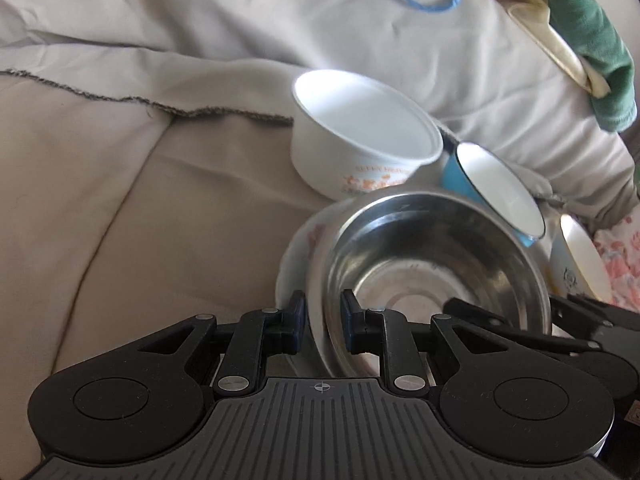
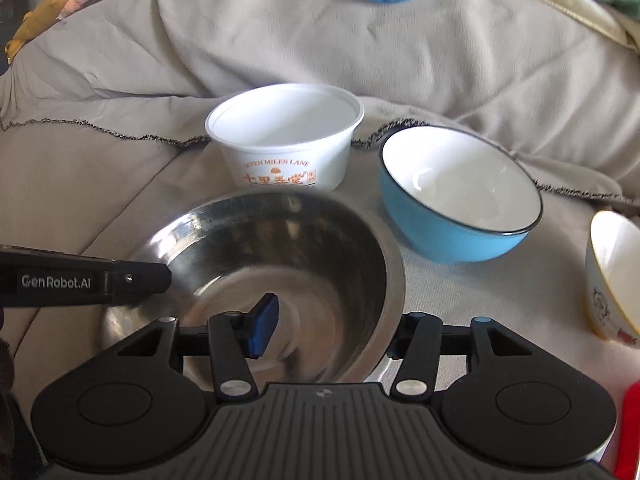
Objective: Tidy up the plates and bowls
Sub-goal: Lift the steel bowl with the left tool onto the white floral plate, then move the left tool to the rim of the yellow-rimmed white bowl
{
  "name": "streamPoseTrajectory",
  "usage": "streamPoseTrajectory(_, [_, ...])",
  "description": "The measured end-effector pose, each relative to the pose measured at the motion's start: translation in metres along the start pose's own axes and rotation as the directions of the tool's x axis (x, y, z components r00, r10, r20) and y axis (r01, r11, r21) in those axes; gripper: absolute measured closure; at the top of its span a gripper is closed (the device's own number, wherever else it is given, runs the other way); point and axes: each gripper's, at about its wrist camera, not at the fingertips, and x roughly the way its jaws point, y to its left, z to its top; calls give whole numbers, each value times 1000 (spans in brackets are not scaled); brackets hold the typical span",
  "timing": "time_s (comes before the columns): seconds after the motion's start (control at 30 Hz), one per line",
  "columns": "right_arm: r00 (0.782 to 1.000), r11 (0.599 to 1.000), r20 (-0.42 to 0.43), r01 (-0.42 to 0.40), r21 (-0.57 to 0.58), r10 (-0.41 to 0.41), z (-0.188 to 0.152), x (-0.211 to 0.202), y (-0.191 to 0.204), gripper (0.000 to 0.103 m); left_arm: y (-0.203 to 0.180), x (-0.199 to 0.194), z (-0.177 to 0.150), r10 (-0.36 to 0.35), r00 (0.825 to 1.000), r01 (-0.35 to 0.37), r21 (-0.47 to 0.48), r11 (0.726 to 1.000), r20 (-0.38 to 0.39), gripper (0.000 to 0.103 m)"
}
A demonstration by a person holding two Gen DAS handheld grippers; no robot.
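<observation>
Now the left gripper point(image 1: 325, 322) clamps the steel bowl's point(image 2: 320, 248) rim, while the right gripper point(image 2: 330, 330) straddles the opposite rim, jaws apart.

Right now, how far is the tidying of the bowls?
Done: the steel bowl sits on the plate. In hand: the left gripper and the right gripper straddle its rim; the right one is open. Left: tub, blue bowl and small bowl stand apart, unstacked.
</observation>
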Motion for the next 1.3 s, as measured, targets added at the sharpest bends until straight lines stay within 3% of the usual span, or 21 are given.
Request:
streamPoseTrajectory(0.07, [1000, 1000, 19, 12, -6, -12, 1, -5, -3, 44, 1, -4, 1, 19, 999, -19, 0, 1000, 30, 79])
streamPoseTrajectory(0.13, [998, 999, 57, 40, -2, -40, 1, -12, -8, 32, 1, -6, 2, 24, 999, -24, 1, 1000, 45, 77])
streamPoseTrajectory(0.23, [996, 997, 67, 58, 42, -61, 2, -15, -19, 29, 2, -4, 1, 61, 997, -62, 11, 998, 37, 75])
streamPoseTrajectory(0.47, [995, 991, -91, -30, 130, 42, -6, 10, -31, 29, 7, 1, 2, 74, 997, -74, -8, 997, 9, 67])
streamPoseTrajectory(0.57, [989, 992, -128, -56, 110, 70, -10, 17, -23, 45, 10, 11, -1, 50, 998, -52, -29, 998, -48, 69])
streamPoseTrajectory(0.63, [988, 994, -139, -48, 94, 61, -12, 18, -17, 47, 14, 17, -3, 3, 997, -8, -66, 998, -81, 74])
streamPoseTrajectory(0.77, [990, 995, -138, -27, 96, 41, -12, 16, -10, 47, 18, 17, -1, 4, 997, -12, -105, 994, -82, 75])
streamPoseTrajectory(0.97, [978, 983, -141, -137, 125, 154, -11, 12, 2, 46, 38, 11, 2, 68, 997, -74, -185, 980, -39, 75])
streamPoseTrajectory(1.17, [977, 980, -126, -154, 123, 169, -12, 10, 0, 45, 32, 7, 1, 92, 995, -87, -162, 983, 23, 73])
streamPoseTrajectory(1.23, [984, 984, -83, -146, 106, 155, -9, -4, -6, 45, 25, -4, 1, 141, 985, -125, -150, 981, 99, 74])
streamPoseTrajectory(1.3, [989, 985, -20, -147, 96, 149, -9, -27, -18, 45, 14, -18, 4, 200, 961, -175, -141, 974, 192, 73])
